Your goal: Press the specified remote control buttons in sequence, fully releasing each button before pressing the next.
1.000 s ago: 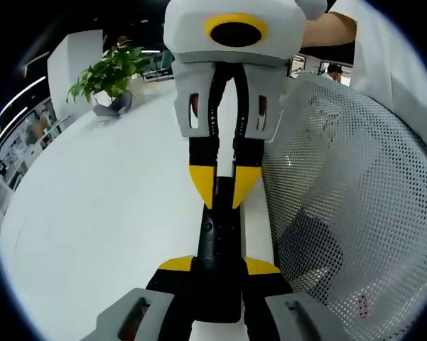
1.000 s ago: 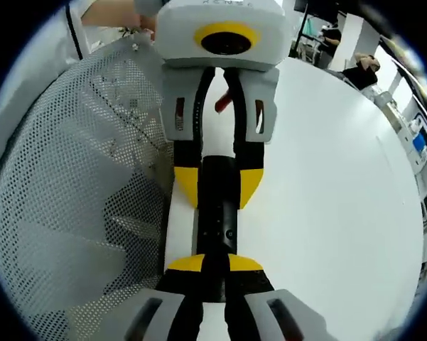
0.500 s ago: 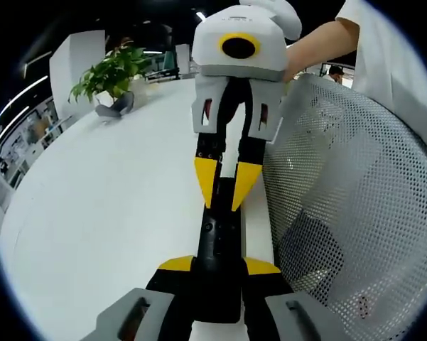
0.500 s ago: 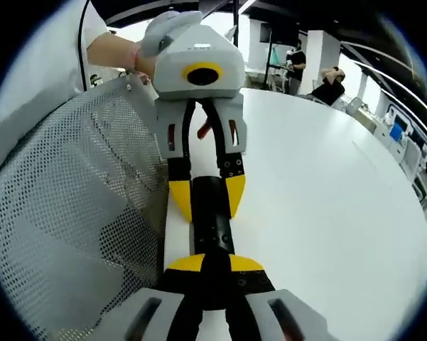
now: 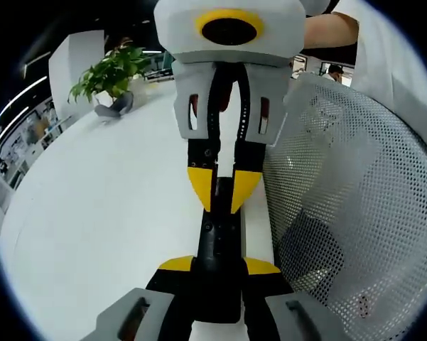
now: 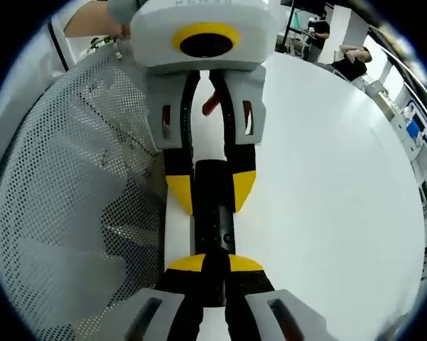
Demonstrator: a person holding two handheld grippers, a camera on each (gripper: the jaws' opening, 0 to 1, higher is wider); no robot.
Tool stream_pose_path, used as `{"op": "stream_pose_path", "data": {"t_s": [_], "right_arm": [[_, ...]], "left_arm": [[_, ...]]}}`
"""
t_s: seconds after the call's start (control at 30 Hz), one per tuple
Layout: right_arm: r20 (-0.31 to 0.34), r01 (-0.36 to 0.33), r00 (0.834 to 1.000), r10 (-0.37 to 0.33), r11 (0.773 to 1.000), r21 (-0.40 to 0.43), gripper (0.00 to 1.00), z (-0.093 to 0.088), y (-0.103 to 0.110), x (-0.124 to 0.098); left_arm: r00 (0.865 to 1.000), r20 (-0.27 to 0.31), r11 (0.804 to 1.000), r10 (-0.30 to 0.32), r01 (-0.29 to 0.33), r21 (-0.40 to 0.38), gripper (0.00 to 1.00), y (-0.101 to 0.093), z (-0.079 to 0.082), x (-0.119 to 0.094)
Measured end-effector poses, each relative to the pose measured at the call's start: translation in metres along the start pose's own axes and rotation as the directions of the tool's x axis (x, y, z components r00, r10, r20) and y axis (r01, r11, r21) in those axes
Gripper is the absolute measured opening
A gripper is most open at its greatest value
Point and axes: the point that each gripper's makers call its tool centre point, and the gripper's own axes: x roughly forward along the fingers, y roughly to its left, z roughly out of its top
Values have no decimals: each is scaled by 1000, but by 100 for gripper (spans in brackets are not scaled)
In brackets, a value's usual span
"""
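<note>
In the left gripper view, a black remote control [image 5: 219, 245] is held between the yellow tips of the left gripper [image 5: 218, 268]. The tips are clamped on its near end. The remote is held out over the white table [image 5: 99, 213], close to its edge. The right gripper [image 5: 224, 190] is seen coming in from the far side. Its two yellow tips are close together and rest on the far part of the remote, as if a button is being pressed. Which button is under them cannot be told. A white mesh chair back [image 5: 348, 206] is just beside the remote, and a green plant [image 5: 112, 71] is far off on the table.

In the right gripper view, the same remote control [image 6: 214, 213] is seen from the other end. The right gripper [image 6: 212, 264] tips are nearly together on the remote. The left gripper [image 6: 209, 190] is clamped on the far end. The chair back [image 6: 78, 206] is at the side.

Things could go wrong from here. If too hard a push is given, the remote could be tipped or slid out of the left tips. If the tips are not lifted fully off, the next press may not be counted. A wrong button could be hit too, since the buttons are small and partly hidden.
</note>
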Motion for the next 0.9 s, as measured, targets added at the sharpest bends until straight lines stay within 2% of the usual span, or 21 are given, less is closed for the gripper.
{"op": "stream_pose_path", "data": {"t_s": [0.07, 0.13, 0.2, 0.33, 0.43, 0.5, 0.57, 0.6, 0.7, 0.73, 0.8, 0.9], "right_arm": [[73, 21, 997, -20, 1000, -18, 7, 0, 0, -1], [143, 40, 989, -29, 996, -75, 6, 1, 2, -1], [175, 34, 984, -24, 998, -56, 5, 0, 3, -2], [139, 6, 990, 2, 998, -55, 4, 3, 1, -1], [84, -19, 996, 20, 1000, -4, 3, 2, 0, 0], [-4, 4, 1000, -4, 1000, -24, 3, 2, -1, 1], [-58, 19, 998, -22, 999, -51, 3, 2, 1, 2], [-84, 37, 996, -40, 999, -35, 3, 1, 1, 3], [-86, 51, 995, -55, 997, -49, 3, 2, 2, 3], [-68, 56, 996, -58, 998, -35, 3, 1, 0, 2], [8, 64, 998, -64, 998, 0, 4, 3, -1, 1], [71, 108, 992, -104, 993, -44, 3, 3, 1, 0]], "left_arm": [[1000, 3, 1000, 1, -1, -2, 24, 0, 0, 0], [1000, 4, 1000, 2, -2, -1, 24, 0, 0, 0], [1000, 3, 1000, 1, -1, 1, 24, 0, 0, 0], [1000, 1, 1000, 1, -1, 0, 24, 1, 0, 1], [1000, 0, 1000, 2, -2, 1, 24, 1, 0, 1], [1000, 0, 1000, 2, -2, 2, 24, 1, 0, 1], [1000, -1, 1000, 1, -1, 3, 24, 1, 0, 1], [1000, -3, 1000, 1, -1, 4, 24, 1, 0, 1], [1000, -7, 1000, 3, -3, 6, 24, 1, 1, 0], [1000, -7, 1000, 3, -3, 6, 24, 1, 1, 0], [1000, -6, 1000, 2, -2, 6, 24, 1, 1, 0], [1000, -5, 1000, 4, -4, 2, 24, 0, 1, 0]]}}
